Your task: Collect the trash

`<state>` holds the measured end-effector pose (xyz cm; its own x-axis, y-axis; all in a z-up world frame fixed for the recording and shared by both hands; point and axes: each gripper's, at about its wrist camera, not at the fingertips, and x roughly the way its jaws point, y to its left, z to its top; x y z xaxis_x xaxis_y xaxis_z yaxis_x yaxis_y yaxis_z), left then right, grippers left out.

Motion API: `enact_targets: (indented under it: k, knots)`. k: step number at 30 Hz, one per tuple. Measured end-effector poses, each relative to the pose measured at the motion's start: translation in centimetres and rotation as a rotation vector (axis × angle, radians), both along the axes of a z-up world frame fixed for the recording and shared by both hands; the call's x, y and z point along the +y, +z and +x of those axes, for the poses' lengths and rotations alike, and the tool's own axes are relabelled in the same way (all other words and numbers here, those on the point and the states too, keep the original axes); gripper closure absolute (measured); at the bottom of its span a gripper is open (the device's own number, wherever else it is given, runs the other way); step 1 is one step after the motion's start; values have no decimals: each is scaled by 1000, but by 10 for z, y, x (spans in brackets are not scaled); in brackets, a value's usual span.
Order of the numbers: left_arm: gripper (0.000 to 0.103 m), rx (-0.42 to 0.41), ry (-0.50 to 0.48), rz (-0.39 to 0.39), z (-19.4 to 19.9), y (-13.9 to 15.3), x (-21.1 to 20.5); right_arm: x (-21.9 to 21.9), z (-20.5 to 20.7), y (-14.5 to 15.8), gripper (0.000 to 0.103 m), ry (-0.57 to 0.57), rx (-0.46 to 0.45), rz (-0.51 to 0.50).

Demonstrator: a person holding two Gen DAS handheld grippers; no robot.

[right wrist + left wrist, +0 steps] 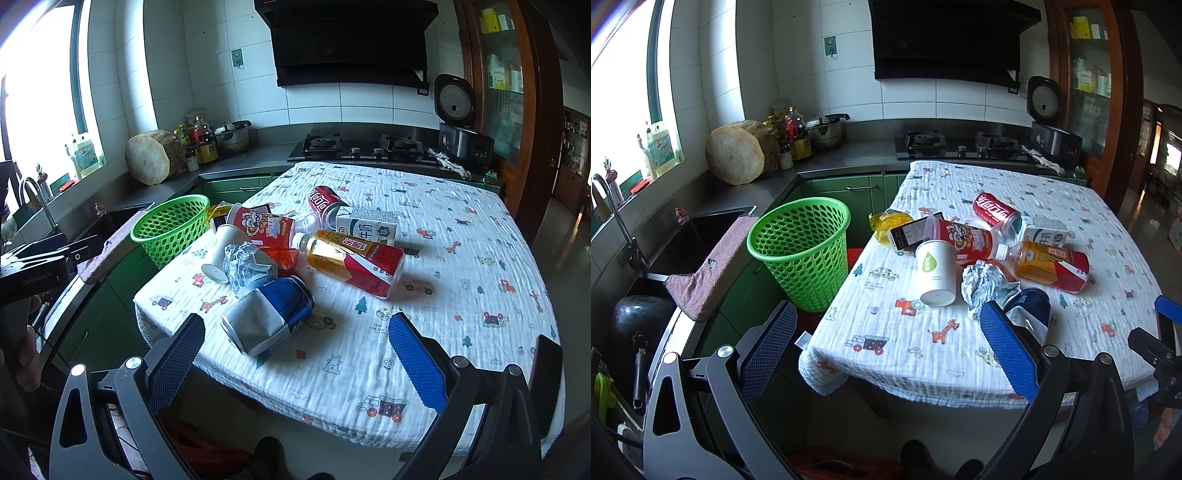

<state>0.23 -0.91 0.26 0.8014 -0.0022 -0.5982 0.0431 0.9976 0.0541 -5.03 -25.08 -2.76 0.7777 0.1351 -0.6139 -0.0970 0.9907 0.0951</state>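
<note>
A heap of trash lies on the cloth-covered table (960, 362): a white paper cup (936, 273) on its side, a crumpled paper ball (982, 284), an orange tea bottle (1049, 264), a red cola can (995, 212), a milk carton (367, 223) and a crushed blue can (269, 314). A green perforated basket (801, 251) stands left of the table. My left gripper (886, 350) is open above the table's near left corner. My right gripper (295, 354) is open just short of the blue can, nothing between its fingers.
A sink (698, 236) with a pink towel (709, 273) over its rim sits to the left. The steel counter (820, 158) behind holds bottles, a pot and a round chopping block (737, 153). Beyond the table's far edge are a gas hob (960, 146) and a rice cooker (1051, 122).
</note>
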Motion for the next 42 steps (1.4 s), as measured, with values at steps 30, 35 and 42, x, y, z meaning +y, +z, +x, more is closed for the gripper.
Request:
enact_targets:
  k: [30,35,42]
  knots:
    - [5,21,5,-18,7,-4,4,2,7,-7,6,29,24,22]
    - [5,22,5,-15,8,-5,4,7,15,-13,6,43,43,21]
    - [5,39,-3,-21,20,-13,9,21,36,-31,7,44,113,41]
